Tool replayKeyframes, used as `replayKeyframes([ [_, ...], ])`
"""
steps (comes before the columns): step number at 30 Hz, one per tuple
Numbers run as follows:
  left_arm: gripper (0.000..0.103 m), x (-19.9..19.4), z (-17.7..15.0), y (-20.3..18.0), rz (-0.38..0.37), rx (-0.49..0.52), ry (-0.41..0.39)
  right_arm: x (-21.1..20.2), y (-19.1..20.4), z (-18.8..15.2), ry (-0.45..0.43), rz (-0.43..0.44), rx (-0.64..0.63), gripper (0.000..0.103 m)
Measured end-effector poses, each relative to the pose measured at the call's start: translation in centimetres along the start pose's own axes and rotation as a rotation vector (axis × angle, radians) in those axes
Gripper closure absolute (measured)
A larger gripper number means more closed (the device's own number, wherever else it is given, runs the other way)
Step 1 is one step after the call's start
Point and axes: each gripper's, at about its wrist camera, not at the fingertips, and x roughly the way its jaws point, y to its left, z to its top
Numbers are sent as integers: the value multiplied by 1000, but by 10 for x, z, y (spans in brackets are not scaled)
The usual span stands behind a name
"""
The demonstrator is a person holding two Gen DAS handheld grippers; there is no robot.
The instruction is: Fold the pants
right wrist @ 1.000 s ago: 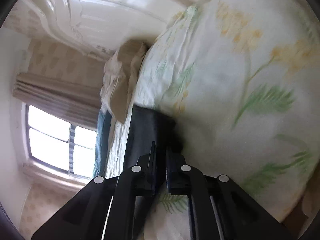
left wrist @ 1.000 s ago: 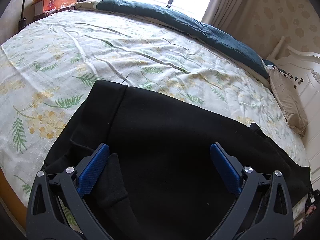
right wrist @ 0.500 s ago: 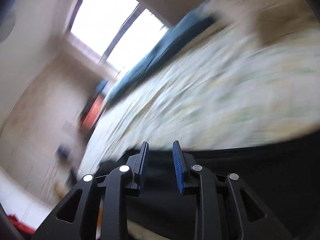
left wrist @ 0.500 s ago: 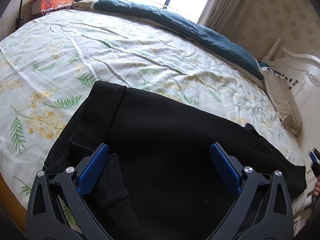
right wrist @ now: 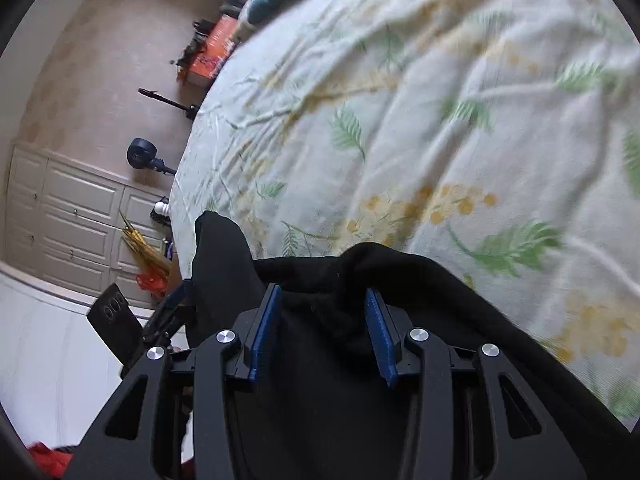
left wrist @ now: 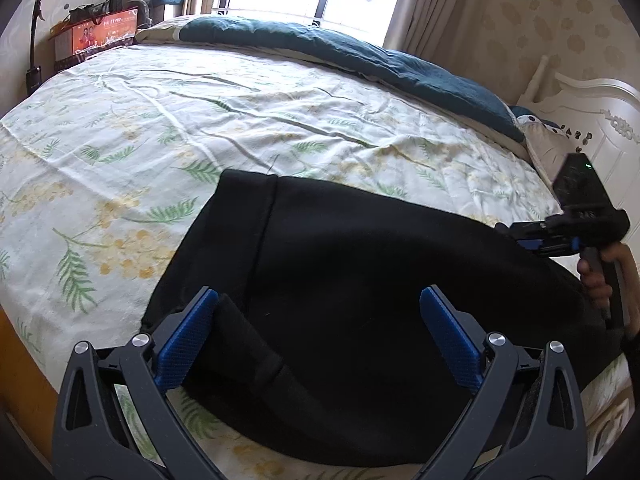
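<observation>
Black pants (left wrist: 360, 264) lie folded along their length on the floral bed sheet (left wrist: 168, 128), near the front edge of the bed. My left gripper (left wrist: 320, 304) hovers over the near part of the pants, open wide, with nothing pressed between its blue pads (left wrist: 188, 332). At the right edge of the left wrist view, a hand (left wrist: 600, 276) holds my right gripper (left wrist: 520, 236) at the far end of the pants. In the right wrist view, the right gripper (right wrist: 324, 308) sits over bunched black fabric (right wrist: 400, 276). Its jaws are opening, with cloth lying between the pads but not pinched.
A teal duvet (left wrist: 360, 52) and a beige pillow (left wrist: 548, 148) lie along the far side of the bed. A white headboard (left wrist: 600, 128) stands at the right, and an orange box (left wrist: 100, 36) sits beyond the far left corner. White cupboards (right wrist: 72, 216) line the wall off the bed.
The right gripper swung from facing the headboard round to the pants' end and its jaws parted. It came into the left wrist view at the right. The left gripper hardly shifted.
</observation>
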Motion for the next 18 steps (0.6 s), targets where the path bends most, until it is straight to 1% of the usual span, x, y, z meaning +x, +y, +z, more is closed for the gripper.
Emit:
replayKeyframes([
  [2, 3, -1, -1, 4, -15, -10, 0, 3, 2, 3, 3, 15, 8, 72],
  [3, 3, -1, 0, 6, -22, -13, 0, 3, 2, 4, -4, 16, 14, 85],
  [4, 3, -1, 0, 6, -25, -15, -1, 0, 0, 6, -26, 28, 23, 93],
  [7, 3, -2, 3, 6, -39, -24, -4, -16, 0, 13, -104, 70, 42, 95],
  [8, 3, -2, 5, 6, -43, -26, -9, -24, 0, 18, -139, 97, 53, 95],
  [10, 3, 2, 10, 5, -38, -23, -21, -31, -2, 29, -165, 105, 55, 96],
  [11, 3, 5, 13, 5, -24, -20, -24, -32, -9, 35, -176, 110, 77, 96],
  [13, 3, 12, 17, 5, -5, -14, -25, -30, -23, 47, -172, 138, 115, 96],
  [14, 3, 17, 17, 5, 13, -7, -20, -27, -34, 54, -173, 127, 151, 96],
  [15, 3, 23, 17, 7, 33, -4, -5, -21, -46, 59, -154, 119, 192, 96],
  [16, 3, 33, 15, 12, 46, -11, 29, -12, -56, 63, -109, 121, 222, 95],
  [17, 3, 36, 13, 15, 40, -14, 27, -4, -64, 65, -66, 123, 245, 95],
  [18, 3, 34, 11, 15, 35, -2, 1, -1, -69, 66, -40, 131, 257, 96],
])
